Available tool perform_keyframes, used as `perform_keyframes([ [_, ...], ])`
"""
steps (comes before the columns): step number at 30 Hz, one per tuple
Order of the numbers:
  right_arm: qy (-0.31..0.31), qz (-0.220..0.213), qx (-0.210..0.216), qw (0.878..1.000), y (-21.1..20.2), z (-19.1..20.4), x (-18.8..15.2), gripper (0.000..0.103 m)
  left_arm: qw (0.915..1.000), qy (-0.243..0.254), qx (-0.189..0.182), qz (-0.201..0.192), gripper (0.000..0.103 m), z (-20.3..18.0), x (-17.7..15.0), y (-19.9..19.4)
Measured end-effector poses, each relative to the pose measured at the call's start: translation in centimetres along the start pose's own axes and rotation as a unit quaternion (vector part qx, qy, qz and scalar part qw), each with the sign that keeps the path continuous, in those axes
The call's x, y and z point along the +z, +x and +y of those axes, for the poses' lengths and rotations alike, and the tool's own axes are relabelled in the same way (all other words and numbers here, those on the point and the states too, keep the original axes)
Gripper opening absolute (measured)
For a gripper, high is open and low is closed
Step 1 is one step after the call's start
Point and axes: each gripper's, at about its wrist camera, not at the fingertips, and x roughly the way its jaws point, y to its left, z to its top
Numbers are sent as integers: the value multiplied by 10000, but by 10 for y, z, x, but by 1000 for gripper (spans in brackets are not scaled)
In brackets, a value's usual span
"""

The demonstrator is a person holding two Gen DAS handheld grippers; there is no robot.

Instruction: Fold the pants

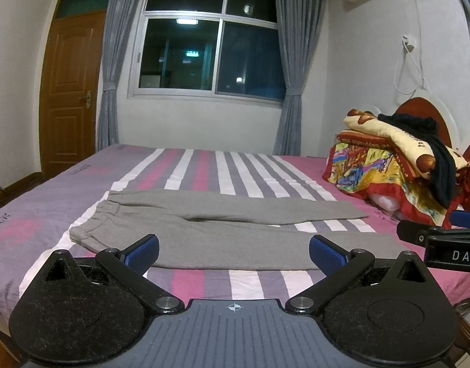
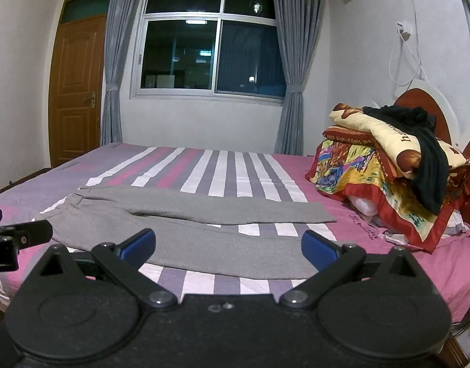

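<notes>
1. The grey pants (image 1: 222,230) lie flat on the striped bed (image 1: 204,168), waistband toward nine o'clock and leg ends toward three o'clock; the two legs splay a little apart, so the sheet shows between them; laid out like this, both long edges can be reached from the near side of the bed.
2. The left gripper (image 1: 234,251) hovers over the near leg with its blue fingers wide apart and nothing between them; it is not touching the cloth, as far as I can tell.
3. The right gripper (image 2: 228,250) is spread the same way, empty, nearer the three o'clock end of the near leg; I judge the pair are stationed one toward each end so the leg can be lifted evenly.
4. No box or basket is in view; at two o'clock a stack of bedding (image 2: 388,178) sits by the headboard, with a dark garment (image 2: 425,159) draped over it, well apart from the pants.
</notes>
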Motion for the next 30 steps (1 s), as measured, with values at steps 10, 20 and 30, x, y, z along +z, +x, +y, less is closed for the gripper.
perform_keyframes([
  [10, 3, -12, -4, 10000, -1, -1, 0, 102, 10000, -6, -5, -10, 103, 0, 0, 0],
  [20, 3, -12, -6, 10000, -1, -1, 0, 102, 10000, -5, -8, -13, 103, 0, 0, -1],
  [30, -2, -14, -9, 10000, -1, 0, 0, 102, 10000, -2, 1, -25, 103, -1, 1, -2],
])
